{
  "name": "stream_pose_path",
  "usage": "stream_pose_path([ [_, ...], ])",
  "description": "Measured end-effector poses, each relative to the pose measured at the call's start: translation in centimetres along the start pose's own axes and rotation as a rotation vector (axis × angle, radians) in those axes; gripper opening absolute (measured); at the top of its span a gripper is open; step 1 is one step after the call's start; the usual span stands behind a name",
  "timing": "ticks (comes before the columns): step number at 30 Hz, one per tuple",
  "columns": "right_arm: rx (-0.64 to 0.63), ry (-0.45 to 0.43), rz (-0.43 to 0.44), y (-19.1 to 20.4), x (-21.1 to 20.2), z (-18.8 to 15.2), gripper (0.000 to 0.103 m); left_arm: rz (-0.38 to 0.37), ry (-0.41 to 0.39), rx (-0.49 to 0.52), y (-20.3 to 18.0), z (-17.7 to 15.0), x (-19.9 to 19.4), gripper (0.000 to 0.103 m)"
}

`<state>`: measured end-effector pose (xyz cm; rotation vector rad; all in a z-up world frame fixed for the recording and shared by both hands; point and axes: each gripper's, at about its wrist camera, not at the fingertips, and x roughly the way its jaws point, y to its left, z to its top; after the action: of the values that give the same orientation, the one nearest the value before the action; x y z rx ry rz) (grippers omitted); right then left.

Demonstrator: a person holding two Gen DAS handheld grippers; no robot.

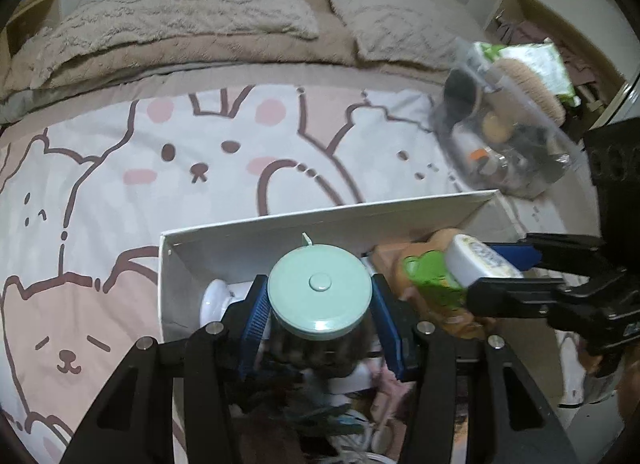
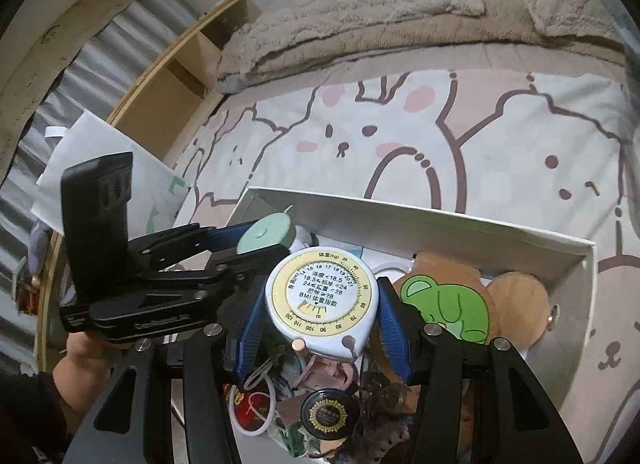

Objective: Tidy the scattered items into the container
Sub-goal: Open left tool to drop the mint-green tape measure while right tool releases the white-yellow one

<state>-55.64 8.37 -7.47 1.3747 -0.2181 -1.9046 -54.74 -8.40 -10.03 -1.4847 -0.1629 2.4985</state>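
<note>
A white open box (image 1: 320,220) sits on the bed and holds several small items. My left gripper (image 1: 318,306) is shut on a round mint-green tape measure (image 1: 318,290), held over the box's left part. It also shows in the right wrist view (image 2: 264,238). My right gripper (image 2: 320,314) is shut on a white and yellow BMI tape measure (image 2: 322,304), held over the box (image 2: 440,216). The same tape measure shows in the left wrist view (image 1: 480,260). Under it lie a green frog card (image 2: 448,310) and brown wooden discs (image 2: 516,302).
The bed has a cartoon animal sheet (image 1: 200,168) and beige pillows (image 1: 180,20). A clear bin of items (image 1: 508,136) sits at the right of the bed. A wooden shelf (image 2: 176,80) and a white paper bag (image 2: 104,168) stand left of the bed.
</note>
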Motion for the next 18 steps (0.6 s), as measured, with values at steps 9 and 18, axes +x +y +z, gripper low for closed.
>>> stream_pose_path([
  [9, 0.004, 0.103, -0.011, -0.3, 2.7, 1.5, 0.054, 0.054, 0.008, -0.052, 1.6, -1.1, 0.1, 0.078],
  [18, 0.030, 0.177, -0.027, -0.5, 5.4, 2.5, 0.054, 0.058, -0.010, 0.021, 0.7, -3.0, -1.3, 0.078],
])
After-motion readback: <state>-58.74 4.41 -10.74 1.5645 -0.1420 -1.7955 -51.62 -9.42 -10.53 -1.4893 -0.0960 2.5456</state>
